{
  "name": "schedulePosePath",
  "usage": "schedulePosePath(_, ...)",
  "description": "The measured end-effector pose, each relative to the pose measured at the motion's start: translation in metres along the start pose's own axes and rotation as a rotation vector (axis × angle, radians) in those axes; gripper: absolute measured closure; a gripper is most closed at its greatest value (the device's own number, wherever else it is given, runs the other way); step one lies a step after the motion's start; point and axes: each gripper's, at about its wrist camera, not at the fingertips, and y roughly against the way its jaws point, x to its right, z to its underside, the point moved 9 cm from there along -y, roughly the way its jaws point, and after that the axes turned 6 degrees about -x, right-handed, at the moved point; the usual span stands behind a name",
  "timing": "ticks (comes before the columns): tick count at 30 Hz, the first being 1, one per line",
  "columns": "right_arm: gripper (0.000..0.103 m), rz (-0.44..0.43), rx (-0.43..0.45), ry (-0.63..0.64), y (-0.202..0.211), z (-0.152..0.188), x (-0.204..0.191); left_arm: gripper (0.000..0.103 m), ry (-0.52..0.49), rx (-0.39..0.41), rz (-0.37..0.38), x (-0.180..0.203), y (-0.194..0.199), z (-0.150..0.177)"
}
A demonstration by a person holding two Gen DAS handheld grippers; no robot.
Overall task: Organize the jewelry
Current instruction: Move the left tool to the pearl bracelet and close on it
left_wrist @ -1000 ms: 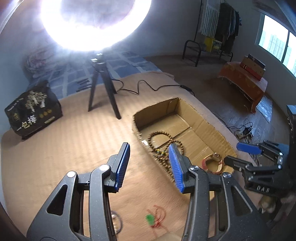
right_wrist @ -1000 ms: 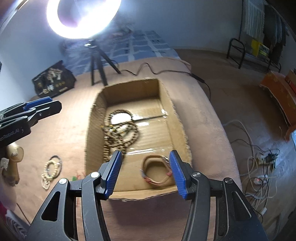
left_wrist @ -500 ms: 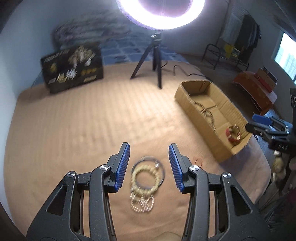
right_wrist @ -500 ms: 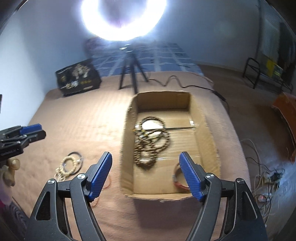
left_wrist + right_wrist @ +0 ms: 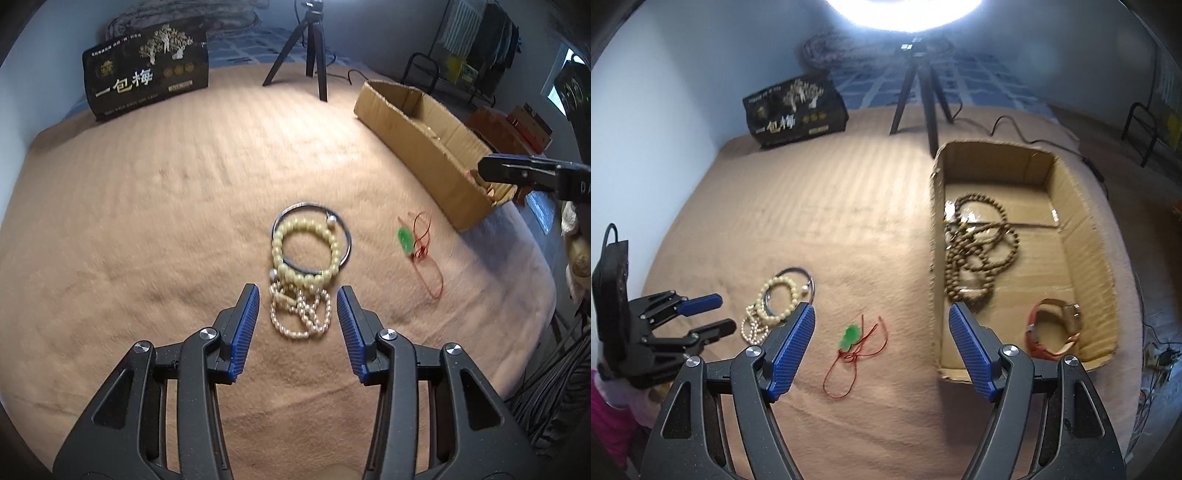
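My left gripper (image 5: 298,317) points down at the tan blanket, open, with a white pearl strand (image 5: 300,314) lying between its blue pads (image 5: 246,325) without being pressed. Just beyond lie a cream bead bracelet (image 5: 306,251) and a thin dark bangle (image 5: 314,208). A green pendant on a red cord (image 5: 849,338) lies between that pile and the cardboard box (image 5: 1086,236). My right gripper (image 5: 881,339) hangs open and empty above the pendant and the box's left wall. Inside the box are brown wooden beads (image 5: 979,251) and a red-strapped watch (image 5: 1052,332).
A black gift box with gold print (image 5: 147,70) stands at the back left. A ring light's tripod (image 5: 923,96) stands behind the cardboard box, its cable trailing right. The blanket drops off at the right, where wires lie on the floor (image 5: 1160,354).
My left gripper swung from beside the box to the bracelet pile and came lower. My right gripper's jaws widened and it shifted left from over the watch, which stays in the box.
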Motion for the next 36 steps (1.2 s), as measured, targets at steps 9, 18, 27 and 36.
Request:
schedulePosePath(9, 0.03, -0.053, -0.09, 0.032, -0.026, 0.014, -0.023, 0.058, -0.02, -0.006, -0.006, 0.004, -0.011, 0.009)
schedulePosePath(18, 0.04, -0.087, -0.128, -0.012, -0.044, 0.013, -0.028, 0.059, -0.042, -0.015, -0.033, 0.004, -0.019, 0.01)
schedulePosePath(27, 0.051, -0.122, -0.138, -0.028, -0.056, 0.005, -0.043, 0.058, -0.032, -0.033, -0.031, -0.001, -0.028, 0.011)
schedulePosePath(36, 0.063, -0.144, -0.19, -0.102, -0.08, 0.001, -0.038, 0.058, -0.035, -0.055, -0.026, 0.002, -0.041, 0.011)
